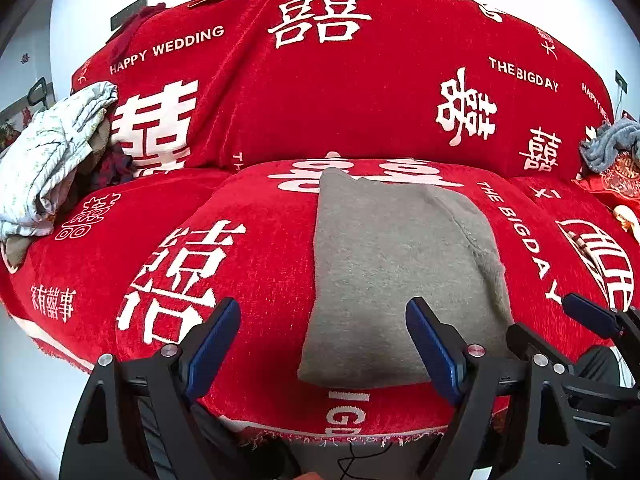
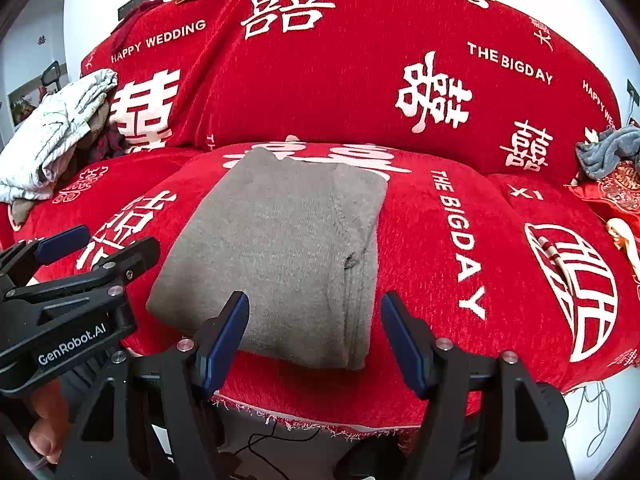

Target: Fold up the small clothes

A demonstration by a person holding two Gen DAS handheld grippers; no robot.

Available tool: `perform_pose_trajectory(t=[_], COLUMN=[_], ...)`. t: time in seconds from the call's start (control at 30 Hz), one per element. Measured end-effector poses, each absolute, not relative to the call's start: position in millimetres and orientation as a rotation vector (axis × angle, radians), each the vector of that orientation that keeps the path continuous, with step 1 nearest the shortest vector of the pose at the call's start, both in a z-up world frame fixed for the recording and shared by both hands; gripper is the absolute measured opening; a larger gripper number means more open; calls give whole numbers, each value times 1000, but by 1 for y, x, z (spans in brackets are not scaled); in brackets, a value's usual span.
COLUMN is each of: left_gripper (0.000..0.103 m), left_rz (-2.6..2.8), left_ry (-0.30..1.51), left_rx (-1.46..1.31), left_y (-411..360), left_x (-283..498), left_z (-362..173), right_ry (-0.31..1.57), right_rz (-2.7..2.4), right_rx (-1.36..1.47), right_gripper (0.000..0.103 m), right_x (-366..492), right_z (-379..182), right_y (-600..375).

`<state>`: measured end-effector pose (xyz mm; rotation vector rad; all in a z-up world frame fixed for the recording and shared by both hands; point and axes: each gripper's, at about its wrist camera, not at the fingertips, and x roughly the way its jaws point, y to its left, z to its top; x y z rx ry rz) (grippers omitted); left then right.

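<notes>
Here, the red sofa cover [image 1: 280,120], printed "HAPPY WEDDING" and "THE BIGDAY", fills the view beyond both tools. The folded grey garment [image 2: 280,248] lies just ahead of the left gripper [image 1: 324,344] and right gripper [image 2: 314,332], both open and empty. The left tool reads "GenRobot.AI".
</notes>
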<state>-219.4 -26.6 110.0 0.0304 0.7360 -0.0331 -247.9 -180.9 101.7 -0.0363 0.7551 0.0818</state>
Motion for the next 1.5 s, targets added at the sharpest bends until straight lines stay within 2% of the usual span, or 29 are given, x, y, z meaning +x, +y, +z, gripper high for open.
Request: perform_pose_trajectory(t=[1.5], left_gripper=[86], left_rz=[-37], left_ry=[736], left_rx=[13], left_y=[-22], left_x=[-224], left_z=[116], right_ry=[721], right_rz=[87], right_rx=[-51], right_gripper=[72], right_x=[-257], right_z=[113], right_y=[-180])
